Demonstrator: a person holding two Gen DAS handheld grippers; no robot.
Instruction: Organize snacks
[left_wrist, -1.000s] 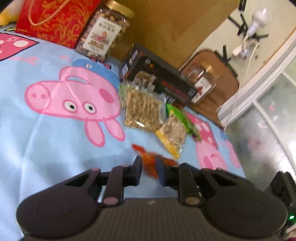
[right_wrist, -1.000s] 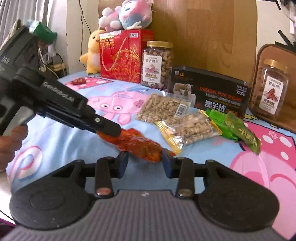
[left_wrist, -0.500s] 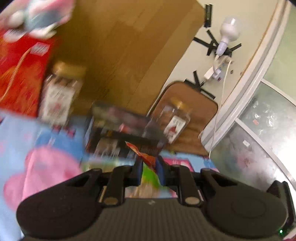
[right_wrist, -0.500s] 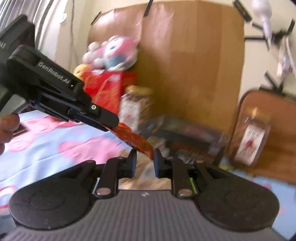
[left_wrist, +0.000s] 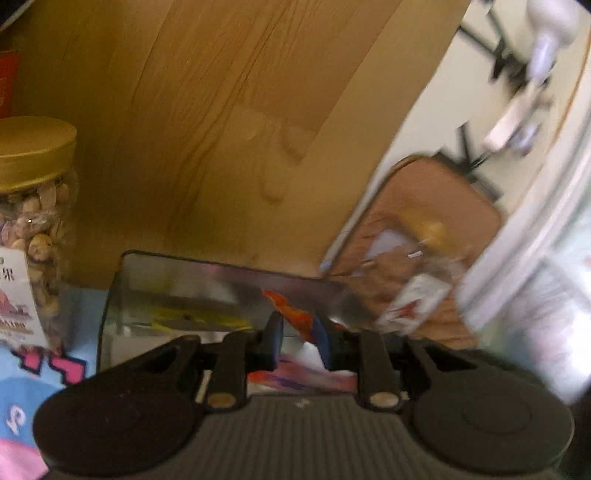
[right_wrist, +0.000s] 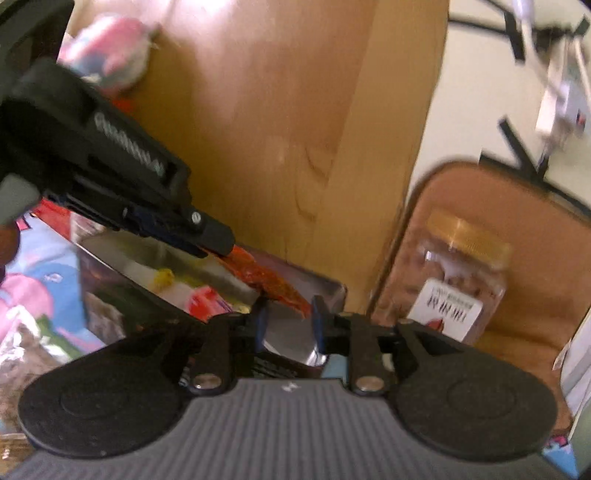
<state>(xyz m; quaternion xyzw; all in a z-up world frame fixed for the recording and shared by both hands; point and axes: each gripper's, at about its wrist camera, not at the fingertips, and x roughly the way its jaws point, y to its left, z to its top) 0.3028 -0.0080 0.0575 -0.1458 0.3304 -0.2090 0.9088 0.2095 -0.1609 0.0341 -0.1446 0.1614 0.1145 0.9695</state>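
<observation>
My left gripper (left_wrist: 297, 338) is shut on an orange-red snack packet (left_wrist: 291, 314) and holds it in the air above the dark box (left_wrist: 207, 291). In the right wrist view the left gripper (right_wrist: 221, 243) comes in from the left with the packet (right_wrist: 266, 278) hanging from its tip over the box (right_wrist: 147, 273). My right gripper (right_wrist: 288, 321) is open, its fingertips on either side of the packet's lower end without gripping it.
A gold-lidded nut jar (left_wrist: 33, 229) stands left of the box on the pink-pig cloth (left_wrist: 22, 398). A second nut jar (right_wrist: 458, 280) stands at the right before a brown chair back (right_wrist: 517, 229). A wooden board (left_wrist: 221, 129) rises behind. A plush toy (right_wrist: 107, 59) sits upper left.
Both grippers have risen and moved toward the back; the left one has carried the orange-red packet from the cloth up over the dark box. The right gripper stays open beside it.
</observation>
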